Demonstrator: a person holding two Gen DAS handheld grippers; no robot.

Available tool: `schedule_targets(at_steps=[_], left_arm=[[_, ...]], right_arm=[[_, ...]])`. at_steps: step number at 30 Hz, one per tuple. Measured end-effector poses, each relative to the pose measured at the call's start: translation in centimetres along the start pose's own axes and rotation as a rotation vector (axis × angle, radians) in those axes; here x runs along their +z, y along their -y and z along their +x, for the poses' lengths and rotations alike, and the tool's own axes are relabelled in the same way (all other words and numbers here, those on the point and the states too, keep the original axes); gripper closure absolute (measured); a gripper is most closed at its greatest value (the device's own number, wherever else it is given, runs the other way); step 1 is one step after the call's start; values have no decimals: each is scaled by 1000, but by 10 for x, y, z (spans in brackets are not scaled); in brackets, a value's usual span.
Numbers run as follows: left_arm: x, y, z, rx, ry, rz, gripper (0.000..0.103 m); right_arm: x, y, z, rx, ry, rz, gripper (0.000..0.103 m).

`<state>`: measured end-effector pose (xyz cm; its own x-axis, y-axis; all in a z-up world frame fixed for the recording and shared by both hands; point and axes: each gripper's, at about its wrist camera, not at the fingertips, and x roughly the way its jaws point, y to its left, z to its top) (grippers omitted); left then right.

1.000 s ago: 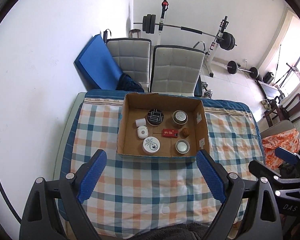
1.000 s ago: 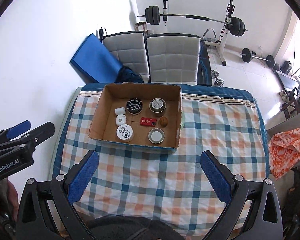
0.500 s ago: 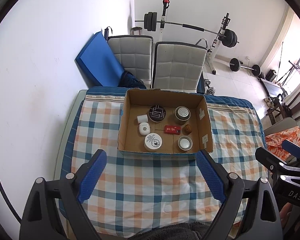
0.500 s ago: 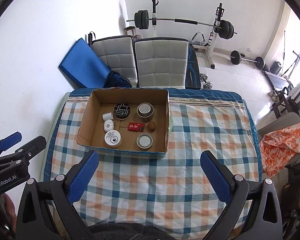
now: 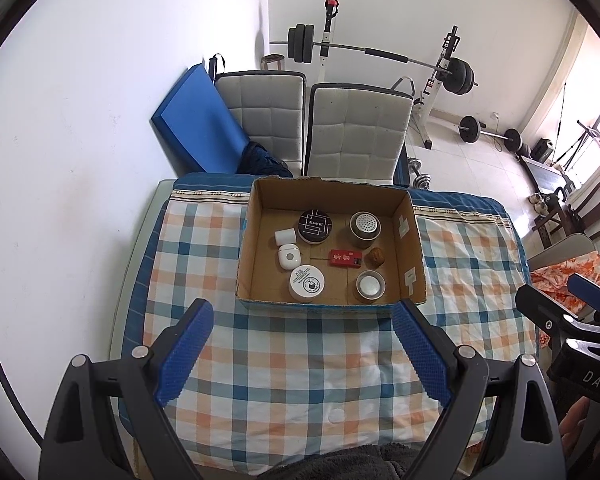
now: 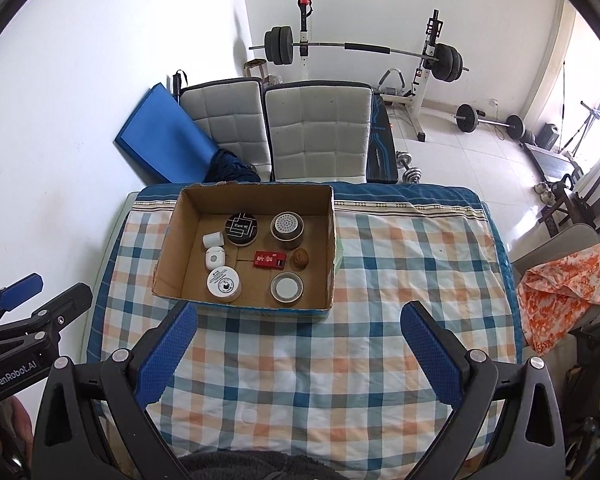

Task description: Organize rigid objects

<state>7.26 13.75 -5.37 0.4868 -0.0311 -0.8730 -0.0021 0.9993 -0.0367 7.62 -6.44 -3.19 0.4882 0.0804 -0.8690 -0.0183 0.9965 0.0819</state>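
The small rigid items are all seen inside the cardboard box [image 5: 414, 236] on the checked surface [image 5: 300, 360]; nothing loose is seen outside it, so the task is judged nearly or fully done; the left gripper [image 5: 300, 356] and right gripper [image 6: 300, 354] are held spread wide, fingers [image 6: 168, 354] released, nothing grasped or touched.

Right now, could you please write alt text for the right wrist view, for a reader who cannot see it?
An open cardboard box on a checked tablecloth holds small items: round tins, white cases, a red pack and a walnut. The right claw, open and empty, frames the foreground.
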Motion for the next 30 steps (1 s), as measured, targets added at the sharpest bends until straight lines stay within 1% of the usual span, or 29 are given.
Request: schedule_targets(at_steps=[6,20,30], left_arm=[[-1,1,-6,1,18,-3,11],[-3,2,-8,1,11,2,11],[-2,3,-8,3,14,1,11]], right_arm=[[0,2,1,5,-5,11,0],[-1,0,1,0,-4,11,0],[5,-1,3,-15,1,21,0]])
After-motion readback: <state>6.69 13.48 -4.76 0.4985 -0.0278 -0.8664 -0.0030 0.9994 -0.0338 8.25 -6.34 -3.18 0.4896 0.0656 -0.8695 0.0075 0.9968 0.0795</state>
